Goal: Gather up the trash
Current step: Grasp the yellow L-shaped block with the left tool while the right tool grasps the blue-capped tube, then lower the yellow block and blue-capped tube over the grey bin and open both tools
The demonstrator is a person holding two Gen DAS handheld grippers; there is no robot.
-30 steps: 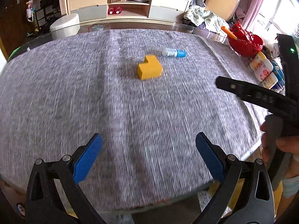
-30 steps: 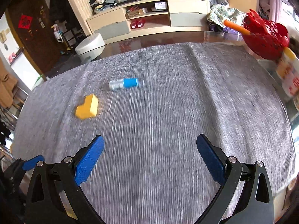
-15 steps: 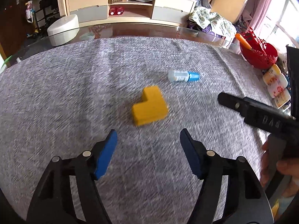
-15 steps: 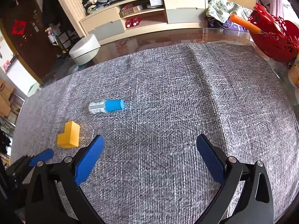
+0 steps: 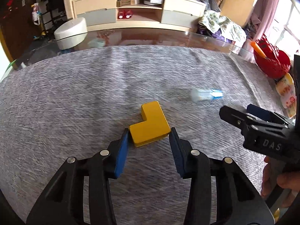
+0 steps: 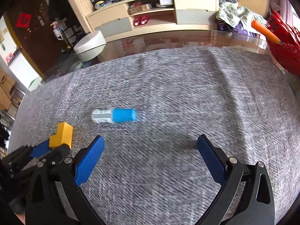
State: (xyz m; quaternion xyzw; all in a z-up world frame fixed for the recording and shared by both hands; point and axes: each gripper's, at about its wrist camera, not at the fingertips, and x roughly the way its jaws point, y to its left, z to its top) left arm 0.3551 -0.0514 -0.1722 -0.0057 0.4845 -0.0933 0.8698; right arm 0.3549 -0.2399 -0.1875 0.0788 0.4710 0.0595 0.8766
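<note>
A yellow L-shaped block (image 5: 150, 124) lies on the grey cloth. My left gripper (image 5: 149, 134) is open, its blue pads on either side of the block's near end, a small gap showing on the right. The block also shows in the right wrist view (image 6: 61, 134) with the left gripper (image 6: 40, 149) against it. A small white bottle with a blue cap (image 6: 114, 115) lies on its side just beyond my right gripper (image 6: 150, 144), which is wide open and empty. The bottle also shows in the left wrist view (image 5: 205, 94).
The grey cloth (image 5: 75, 101) covers a glass table. A red basket (image 5: 271, 63) with an orange carrot and some snack packs (image 5: 286, 93) sit at the right edge. A low cabinet and a white stool (image 5: 70, 32) stand beyond the table.
My left gripper has moved forward to the yellow block and narrowed its jaws around it. My right gripper has moved forward towards the bottle and stayed wide open.
</note>
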